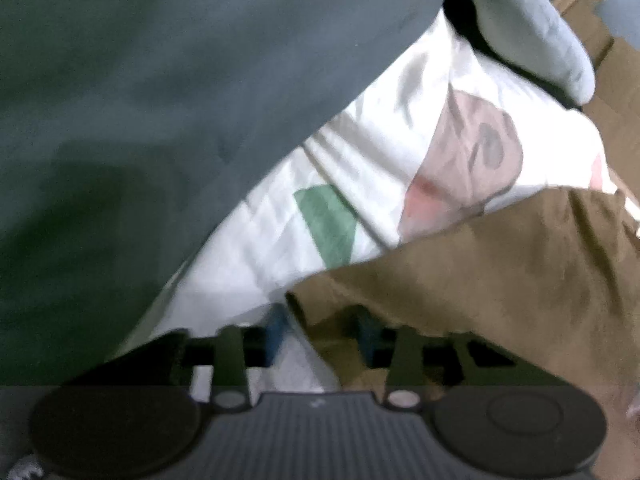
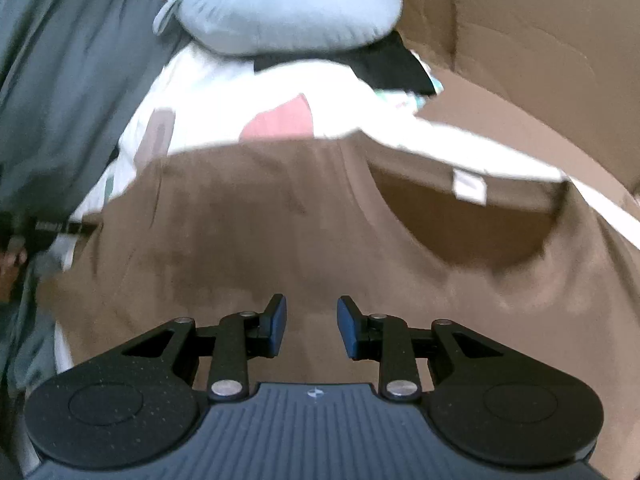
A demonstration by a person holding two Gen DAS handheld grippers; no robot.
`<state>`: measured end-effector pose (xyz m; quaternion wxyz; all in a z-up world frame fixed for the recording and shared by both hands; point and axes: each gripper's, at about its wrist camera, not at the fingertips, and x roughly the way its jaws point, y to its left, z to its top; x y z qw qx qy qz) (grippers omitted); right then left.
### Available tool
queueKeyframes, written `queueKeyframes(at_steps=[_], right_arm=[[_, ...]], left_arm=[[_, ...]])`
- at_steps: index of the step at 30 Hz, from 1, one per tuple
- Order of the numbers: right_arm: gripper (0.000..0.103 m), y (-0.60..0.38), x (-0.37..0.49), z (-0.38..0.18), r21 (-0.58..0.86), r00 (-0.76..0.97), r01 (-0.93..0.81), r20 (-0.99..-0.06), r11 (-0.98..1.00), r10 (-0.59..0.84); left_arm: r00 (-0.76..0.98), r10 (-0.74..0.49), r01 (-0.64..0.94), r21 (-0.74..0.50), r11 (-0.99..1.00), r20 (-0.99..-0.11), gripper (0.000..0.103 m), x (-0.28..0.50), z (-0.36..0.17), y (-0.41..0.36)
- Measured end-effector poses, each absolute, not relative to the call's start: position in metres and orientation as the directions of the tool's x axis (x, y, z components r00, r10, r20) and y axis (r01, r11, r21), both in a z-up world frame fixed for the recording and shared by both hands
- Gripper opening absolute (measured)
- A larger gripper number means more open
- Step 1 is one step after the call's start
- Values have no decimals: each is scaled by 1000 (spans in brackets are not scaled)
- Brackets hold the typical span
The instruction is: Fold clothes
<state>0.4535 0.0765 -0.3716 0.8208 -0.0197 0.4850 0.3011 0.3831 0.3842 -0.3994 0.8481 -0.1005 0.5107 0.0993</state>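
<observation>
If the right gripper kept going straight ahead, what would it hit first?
Most likely the brown garment: it fills the view just past the open right gripper. Depth is unclear, though.

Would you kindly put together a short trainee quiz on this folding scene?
1. True or false: the right gripper is clamped on the brown shirt.
2. What lies beyond the white sheet? A) grey neck pillow B) shoe C) bottle
3. Fill in: the label at the shirt's neckline is ____.
Key: 1 false, its jaws stand open and empty above the shirt; 2 A; 3 white.
</observation>
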Motion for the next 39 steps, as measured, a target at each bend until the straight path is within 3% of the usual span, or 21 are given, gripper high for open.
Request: queueKeyframes(at_steps=[1, 9, 15, 21, 25, 30, 35, 39], right_arm=[[35, 82, 460, -373, 268, 356, -502, -803, 823, 478], [35, 110, 498, -378, 293, 403, -436, -782, 851, 475], [35, 122, 517, -379, 267, 414, -440, -787, 857, 458], [35, 137, 534, -388, 237, 425, -442, -794, 865, 435], [34, 143, 542, -389, 221, 433, -453, -792, 864, 429], [33, 143, 544, -388, 223, 437, -446, -791, 867, 429], [34, 139, 545, -383, 237, 452, -435, -777, 869, 438], [34, 140, 553, -378, 239, 451, -431, -778, 870, 437]], left_arm=[[466, 63, -254, -65, 965, -883, 6, 384, -398, 382], [555, 162, -251, 21, 968, -816, 5, 386, -375, 381], [520, 183, -272, 42, 961, -834, 5, 393, -387, 386], [451, 216, -318, 70, 945, -866, 22, 400, -391, 388], [462, 248, -338, 89, 937, -851, 22, 388, -370, 378], [502, 195, -318, 29, 948, -843, 27, 361, -349, 347], [531, 88, -255, -60, 965, -843, 29, 339, -358, 311], [452, 96, -270, -34, 962, -887, 26, 323, -381, 308]])
